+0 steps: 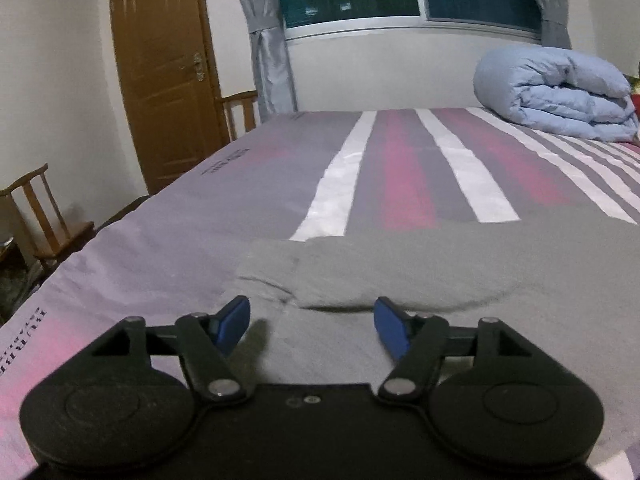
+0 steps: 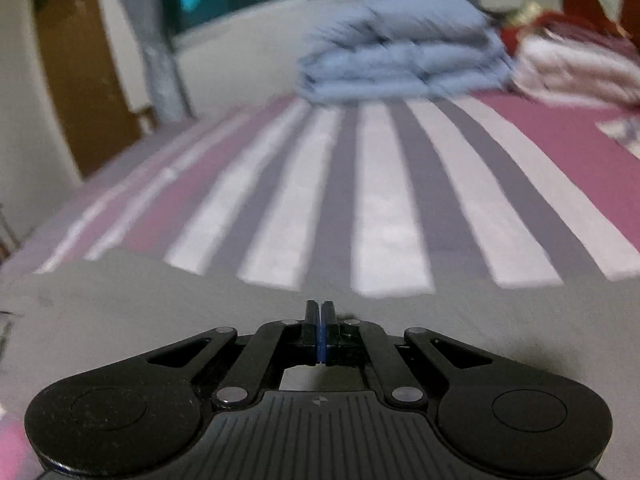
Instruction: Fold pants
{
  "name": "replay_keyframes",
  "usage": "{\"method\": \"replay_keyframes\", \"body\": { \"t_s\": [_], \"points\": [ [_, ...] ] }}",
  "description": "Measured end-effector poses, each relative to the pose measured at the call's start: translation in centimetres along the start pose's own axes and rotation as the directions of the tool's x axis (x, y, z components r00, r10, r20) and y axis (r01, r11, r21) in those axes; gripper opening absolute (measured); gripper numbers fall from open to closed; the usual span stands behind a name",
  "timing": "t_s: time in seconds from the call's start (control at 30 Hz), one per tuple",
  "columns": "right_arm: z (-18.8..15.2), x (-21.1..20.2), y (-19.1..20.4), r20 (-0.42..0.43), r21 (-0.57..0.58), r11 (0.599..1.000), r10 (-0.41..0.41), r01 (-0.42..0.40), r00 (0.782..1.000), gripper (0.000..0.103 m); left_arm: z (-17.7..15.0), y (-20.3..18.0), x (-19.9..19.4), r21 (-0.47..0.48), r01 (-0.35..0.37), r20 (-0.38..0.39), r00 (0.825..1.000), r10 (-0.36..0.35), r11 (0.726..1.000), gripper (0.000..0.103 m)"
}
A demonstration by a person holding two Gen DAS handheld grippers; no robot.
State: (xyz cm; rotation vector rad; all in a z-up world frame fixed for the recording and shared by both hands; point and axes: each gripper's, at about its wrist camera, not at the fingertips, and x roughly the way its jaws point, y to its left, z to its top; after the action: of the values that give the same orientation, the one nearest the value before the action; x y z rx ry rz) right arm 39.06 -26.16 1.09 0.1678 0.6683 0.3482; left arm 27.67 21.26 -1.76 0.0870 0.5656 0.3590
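Observation:
Grey pants (image 1: 400,272) lie flat on the striped bed sheet (image 1: 400,168), spread across the near part of the bed. A folded layer with a raised edge runs across just ahead of my left gripper (image 1: 312,320), which is open, its blue pads (image 1: 234,322) wide apart above the cloth. In the right wrist view the pants (image 2: 200,304) fill the foreground. My right gripper (image 2: 320,312) is shut with its pads pressed together, low over the grey cloth; I see no cloth between them. That view is blurred.
A folded light blue duvet (image 1: 556,92) sits at the far right of the bed, also in the right wrist view (image 2: 400,48), with white and red bedding (image 2: 576,64) beside it. A wooden door (image 1: 164,80), wooden chairs (image 1: 44,216) and a curtain (image 1: 268,44) stand left of the bed.

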Motion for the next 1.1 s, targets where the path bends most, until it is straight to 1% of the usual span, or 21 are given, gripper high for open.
{"method": "replay_keyframes", "body": {
  "t_s": [0.1, 0.17, 0.23, 0.3, 0.33, 0.4, 0.43, 0.47, 0.57, 0.63, 0.67, 0.7, 0.73, 0.8, 0.87, 0.9, 0.93, 0.97, 1.0, 1.03, 1.1],
  "points": [
    [0.9, 2.6, 2.6, -0.029, -0.016, 0.997, 0.079, -0.08, 0.996, 0.0, 0.7, 1.4, 1.2, -0.04, -0.03, -0.003, 1.0, 0.029, 0.999, 0.061],
    [1.6, 5.1, 5.4, -0.065, -0.076, 0.993, 0.089, -0.094, 0.994, 0.0, 1.0, 2.3, 2.6, -0.051, -0.053, -0.032, 0.998, 0.051, 0.997, 0.063],
    [1.8, 7.5, 7.4, -0.107, -0.103, 0.987, 0.116, -0.127, 0.988, 0.0, 0.9, 3.4, 4.6, -0.076, -0.049, -0.079, 0.996, 0.043, 0.996, 0.078],
    [1.5, 10.7, 8.9, -0.182, -0.128, 0.988, 0.062, -0.086, 0.981, 0.0, 0.3, 3.9, 5.6, -0.104, -0.026, -0.105, 0.994, 0.015, 0.994, 0.082],
    [0.9, 11.8, 8.9, -0.184, -0.125, 0.991, 0.027, -0.05, 0.983, 0.0, 0.1, 4.0, 5.8, -0.113, -0.026, -0.102, 0.995, 0.015, 0.993, 0.085],
    [0.9, 12.5, 8.1, -0.166, -0.054, 0.998, -0.031, 0.022, 0.986, 0.0, 0.1, 4.6, 5.4, -0.151, -0.011, -0.097, 0.995, -0.004, 0.988, 0.084],
    [1.0, 12.1, 7.4, -0.158, 0.007, 1.0, -0.028, 0.03, 0.987, 0.0, 0.1, 4.9, 4.7, -0.171, 0.003, -0.079, 0.997, -0.016, 0.985, 0.08],
    [1.0, 10.8, 6.6, -0.113, 0.054, 0.998, -0.006, 0.012, 0.994, 0.0, 0.1, 5.1, 4.0, -0.173, 0.009, -0.063, 0.998, -0.02, 0.985, 0.078],
    [0.1, 6.3, 6.0, -0.015, -0.011, 1.0, -0.006, 0.006, 1.0, 0.0, -0.4, 4.6, 1.9, -0.129, 0.005, -0.015, 1.0, -0.007, 0.992, 0.076],
    [-1.0, 5.6, 4.6, -0.097, -0.05, 0.996, -0.074, 0.07, 0.993, 0.0, -0.9, 4.7, 0.8, -0.139, 0.007, 0.007, 1.0, -0.006, 0.99, 0.076],
    [-1.4, 5.1, 3.2, -0.124, -0.009, 0.998, -0.056, 0.055, 0.991, 0.0, -1.0, 4.7, 0.3, -0.156, 0.008, 0.012, 1.0, -0.006, 0.988, 0.076],
    [-1.5, 3.5, 1.8, -0.103, 0.052, 0.998, -0.036, 0.041, 0.994, 0.0, -1.1, 4.7, -0.3, -0.176, 0.01, 0.016, 1.0, -0.007, 0.984, 0.076],
    [-1.5, 1.6, 0.9, -0.055, 0.07, 0.995, -0.069, 0.073, 0.996, 0.0, -0.9, 4.7, -1.0, -0.195, 0.011, 0.021, 1.0, -0.007, 0.981, 0.076],
    [-2.1, -3.4, -1.0, 0.065, 0.088, 0.993, -0.084, 0.078, 0.994, 0.0, -0.6, 4.4, -2.3, -0.216, 0.013, 0.047, 0.999, -0.003, 0.976, 0.077],
    [-3.2, -7.9, -4.2, 0.128, 0.17, 0.98, -0.125, 0.102, 0.984, 0.001, -0.4, 3.9, -3.3, -0.24, 0.014, 0.051, 0.999, -0.002, 0.971, 0.08],
    [-3.8, -9.8, -5.9, 0.147, 0.224, 0.967, -0.154, 0.118, 0.977, 0.011, -0.4, 3.6, -3.7, -0.255, 0.022, 0.048, 0.999, -0.01, 0.967, 0.08],
    [-4.7, -12.0, -8.1, 0.167, 0.299, 0.944, -0.198, 0.141, 0.966, 0.026, -0.7, 3.1, -4.4, -0.271, 0.034, 0.048, 0.999, -0.022, 0.962, 0.082],
    [-5.4, -14.0, -9.8, 0.183, 0.367, 0.917, -0.238, 0.158, 0.954, 0.079, -1.0, 2.6, -4.8, -0.275, 0.037, 0.045, 0.999, -0.026, 0.961, 0.082],
    [-6.5, -16.2, -11.5, 0.209, 0.428, 0.886, -0.287, 0.176, 0.935, 0.1, -1.3, 2.0, -5.0, -0.274, 0.035, 0.039, 0.999, -0.025, 0.961, 0.082],
    [-7.4, -18.0, -12.8, 0.24, 0.464, 0.87, -0.306, 0.168, 0.921, 0.102, -1.8, 1.1, -5.4, -0.27, 0.028, 0.031, 0.999, -0.021, 0.962, 0.083],
    [-9.0, -20.4, -15.2, 0.246, 0.545, 0.825, -0.326, 0.148, 0.913, 0.098, -2.7, 0.2, -6.0, -0.283, 0.005, 0.013, 1.0, -0.001, 0.959, 0.083]
  ]
}}
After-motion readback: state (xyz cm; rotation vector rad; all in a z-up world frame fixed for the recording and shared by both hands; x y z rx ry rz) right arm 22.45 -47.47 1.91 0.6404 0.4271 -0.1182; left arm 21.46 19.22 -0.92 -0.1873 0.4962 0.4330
